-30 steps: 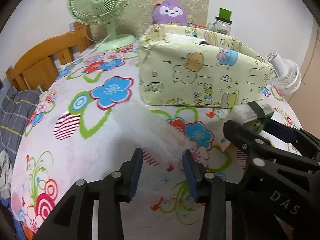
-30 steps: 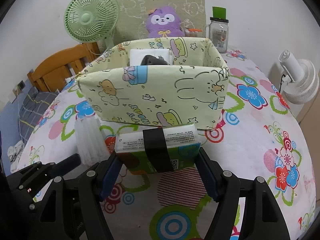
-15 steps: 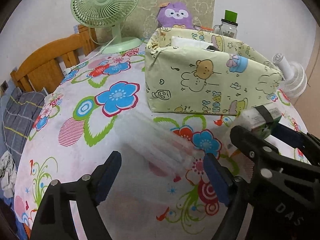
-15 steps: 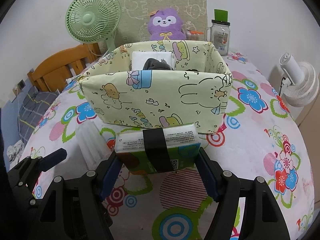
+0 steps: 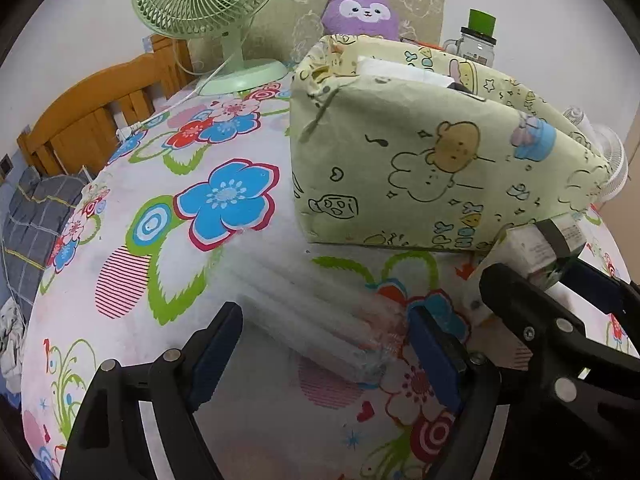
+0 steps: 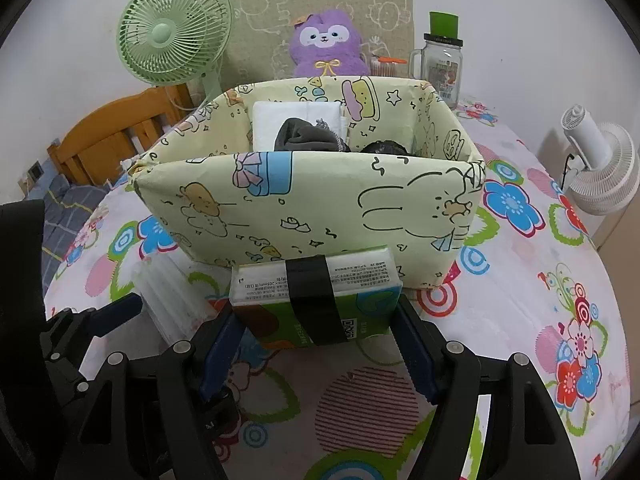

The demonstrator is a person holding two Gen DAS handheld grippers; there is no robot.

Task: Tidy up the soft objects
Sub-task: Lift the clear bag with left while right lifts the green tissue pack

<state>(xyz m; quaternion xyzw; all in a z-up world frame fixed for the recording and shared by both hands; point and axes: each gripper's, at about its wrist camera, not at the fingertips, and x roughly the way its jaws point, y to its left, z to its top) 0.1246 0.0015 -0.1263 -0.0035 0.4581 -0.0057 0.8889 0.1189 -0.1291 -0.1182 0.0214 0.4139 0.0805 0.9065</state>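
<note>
A clear plastic pack of white rolls [image 5: 308,312] lies flat on the floral tablecloth [image 5: 132,240]; it also shows in the right wrist view [image 6: 172,300]. My left gripper [image 5: 324,344] is open, its jaws on either side of the pack's near end. My right gripper [image 6: 316,336] is shut on a green and white tissue pack [image 6: 316,292] with a black band, held just in front of the yellow cartoon fabric bin [image 6: 312,204]. The tissue pack also shows in the left wrist view [image 5: 544,248]. The bin [image 5: 436,172] holds a white pack [image 6: 296,120] and dark cloth items [image 6: 308,140].
A green desk fan [image 6: 172,32], a purple plush toy [image 6: 328,44] and a glass jar with a green lid [image 6: 442,64] stand behind the bin. A white fan [image 6: 600,168] is at the right edge. A wooden chair [image 5: 100,112] is at the left.
My left gripper opened wide and moved forward around the clear pack's near end. My right gripper kept its hold on the tissue pack and stayed nearly still.
</note>
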